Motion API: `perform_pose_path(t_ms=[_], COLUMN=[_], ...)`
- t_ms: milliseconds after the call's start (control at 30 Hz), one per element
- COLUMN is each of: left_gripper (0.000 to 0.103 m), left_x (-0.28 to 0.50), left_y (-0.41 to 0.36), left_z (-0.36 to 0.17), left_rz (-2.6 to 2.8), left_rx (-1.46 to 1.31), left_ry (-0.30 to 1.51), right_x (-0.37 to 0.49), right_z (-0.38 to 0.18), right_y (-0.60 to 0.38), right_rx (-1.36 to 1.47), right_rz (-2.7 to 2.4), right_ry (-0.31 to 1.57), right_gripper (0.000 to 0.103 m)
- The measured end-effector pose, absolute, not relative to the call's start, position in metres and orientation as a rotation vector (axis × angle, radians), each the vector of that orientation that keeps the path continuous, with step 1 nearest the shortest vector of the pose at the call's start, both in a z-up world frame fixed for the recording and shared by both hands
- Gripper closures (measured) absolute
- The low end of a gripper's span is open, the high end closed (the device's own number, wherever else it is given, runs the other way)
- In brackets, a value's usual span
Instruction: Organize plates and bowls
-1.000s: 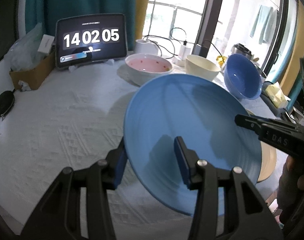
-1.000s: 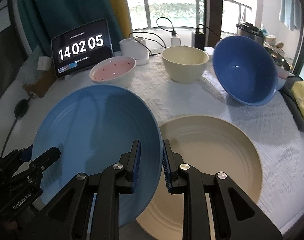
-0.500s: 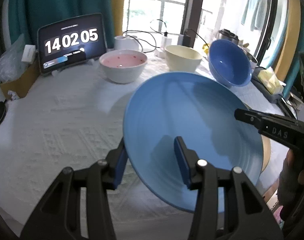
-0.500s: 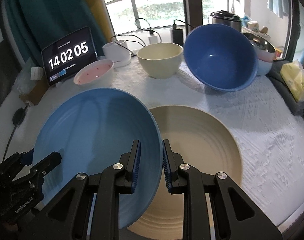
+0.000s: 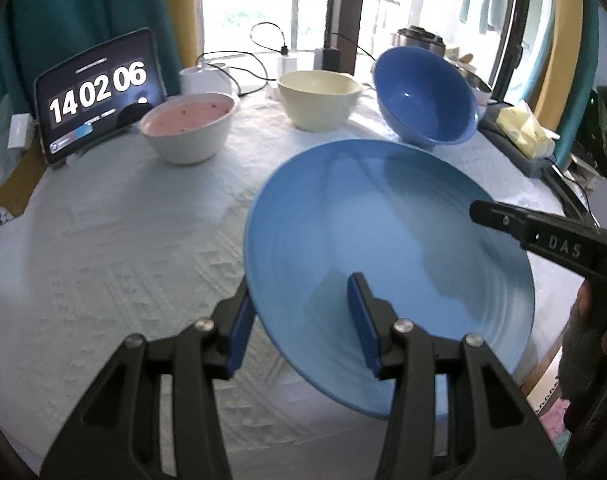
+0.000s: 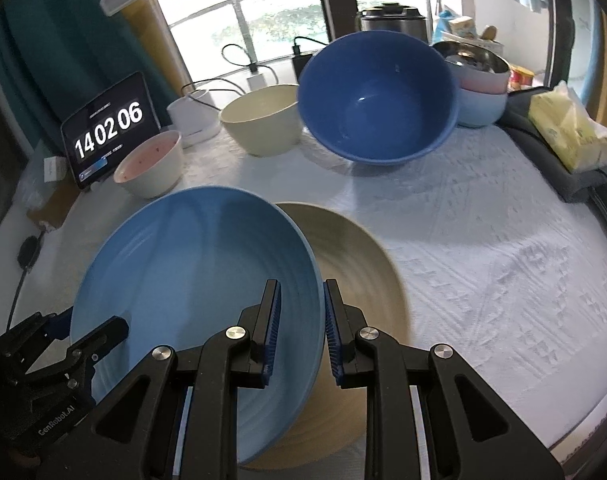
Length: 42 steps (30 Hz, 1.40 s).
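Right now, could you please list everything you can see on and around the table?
blue plate: 1, light blue, held tilted above the table
beige plate: 1, flat, partly under the blue plate
blue bowl: 1, dark blue, tipped, at the back
cream bowl: 1, back centre
pink bowl: 1, white outside, back left
tablet clock: 1, black, back left
tissue pack: 1, yellow, right
left tongs: gripping plate's rim
right tongs: gripping opposite rim

Bright window [image 6: 287,12] with railing, teal curtain [image 5: 83,12], white textured tablecloth [image 6: 483,240], clock tablet [image 5: 99,92]
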<state>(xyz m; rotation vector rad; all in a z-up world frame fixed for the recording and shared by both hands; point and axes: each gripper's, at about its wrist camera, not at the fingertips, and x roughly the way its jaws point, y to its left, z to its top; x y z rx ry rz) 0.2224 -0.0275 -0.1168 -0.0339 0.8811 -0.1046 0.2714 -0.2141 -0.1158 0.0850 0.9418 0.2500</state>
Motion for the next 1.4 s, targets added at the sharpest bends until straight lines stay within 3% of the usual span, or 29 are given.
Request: perform_pose_path(t_ms=[633,1233,1400], left_gripper=[0.055,0.054,0.053], left_x=[0.244,0.25,0.252], left_y=[-0.059,-0.041,-0.045], left_z=[-0.132,-0.136,-0.141], left_rz=[-0.114,-0.061,-0.064], left_rx=[0.032,-0.026,-0.023], left_ry=[0.956,0.964,0.954], right_x=[0.276,0.278,0.278], right_z=[-0.121,-0.122,-0.127], right_y=[-0.25,-0.256,-0.26], right_rx=[0.14,0.159,0.172], right_rz=[0.215,0.197,0.184], right_ry=[0.936,0.952,0.97], right_gripper=[0.08,0.079,0.067])
